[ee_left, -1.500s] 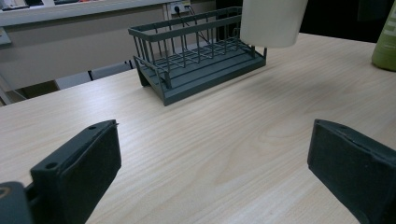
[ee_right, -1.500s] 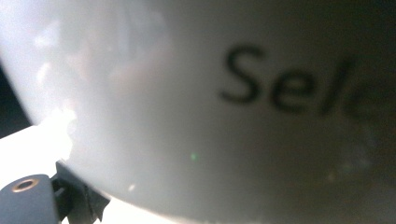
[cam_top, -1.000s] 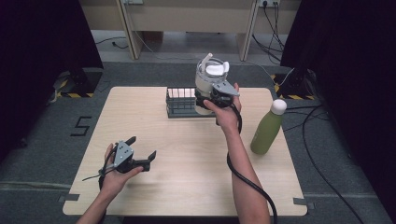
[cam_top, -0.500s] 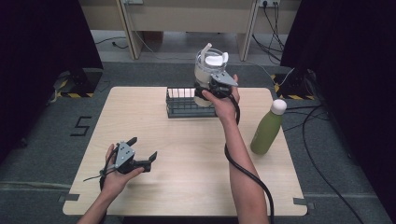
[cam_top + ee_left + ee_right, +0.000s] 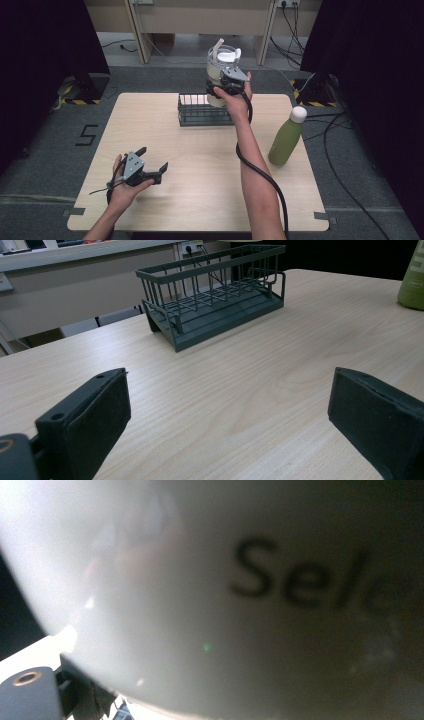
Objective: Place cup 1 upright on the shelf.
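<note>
A pale, translucent jug [image 5: 221,64] with a white lid and a handle hangs above the right end of a dark wire basket [image 5: 199,114]. My right gripper [image 5: 226,86] is shut on its lower side. In the right gripper view its white wall [image 5: 225,605], printed with dark letters, sits right up against the camera. My left gripper [image 5: 153,158] rests low over the table's front left, held in a hand, jaws wide open and nothing between them. The left gripper view looks between its pads [image 5: 95,415] across bare wood to the basket [image 5: 215,295].
A green bottle [image 5: 286,137] with a white cap stands upright near the table's right edge, and its base shows in the left gripper view [image 5: 412,280]. The wooden table [image 5: 200,175] has dark floor around it, with cables on the right.
My right hand has carried the jug up and farther toward the table's back edge, over the basket's right end. The left hand has stayed put.
</note>
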Tool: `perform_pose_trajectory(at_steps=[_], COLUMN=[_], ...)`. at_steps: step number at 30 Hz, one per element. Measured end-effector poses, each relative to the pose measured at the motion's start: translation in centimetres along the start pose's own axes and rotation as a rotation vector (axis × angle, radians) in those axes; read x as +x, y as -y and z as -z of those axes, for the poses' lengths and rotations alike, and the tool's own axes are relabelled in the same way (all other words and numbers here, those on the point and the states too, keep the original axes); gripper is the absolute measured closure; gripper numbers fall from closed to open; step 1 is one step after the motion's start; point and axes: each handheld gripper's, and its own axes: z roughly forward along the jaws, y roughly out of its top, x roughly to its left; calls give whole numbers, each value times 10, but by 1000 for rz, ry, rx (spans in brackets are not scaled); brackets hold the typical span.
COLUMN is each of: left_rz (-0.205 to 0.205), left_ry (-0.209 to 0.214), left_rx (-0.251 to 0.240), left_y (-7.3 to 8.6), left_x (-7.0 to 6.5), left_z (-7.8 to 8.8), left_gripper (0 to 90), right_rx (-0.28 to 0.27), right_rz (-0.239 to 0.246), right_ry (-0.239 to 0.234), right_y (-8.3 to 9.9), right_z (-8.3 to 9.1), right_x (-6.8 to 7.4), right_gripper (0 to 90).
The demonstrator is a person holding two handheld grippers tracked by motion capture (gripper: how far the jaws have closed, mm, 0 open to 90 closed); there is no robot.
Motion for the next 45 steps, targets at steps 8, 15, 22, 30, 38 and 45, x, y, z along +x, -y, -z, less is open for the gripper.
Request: perform_pose_trajectory(at_steps=[8,15,22,30,38,45], left_rz=[-10,-10,-8,-10,-12,-16], left_ry=[4,0,2,2,6,9], left_rx=[5,7,9,7,9,10], left_y=[0,1,1,1,1,1], left_x=[-1,0,-1,-1,-1,-2], left_z=[-1,-1,-2,-2,-2,-2], left_gripper=[28,28,28,28,28,28], right_rx=[15,38,53,69,90,111], right_rz=[-3,4,8,5,5,10], right_ry=[11,15,25,46,66,73], right_y=[1,6,11,16,24,33], right_z=[-9,-16,-22,-24,-27,-29], right_x=[-2,-1,-1,-6,-11,-15], right_gripper=[100,100,100,100,100,100])
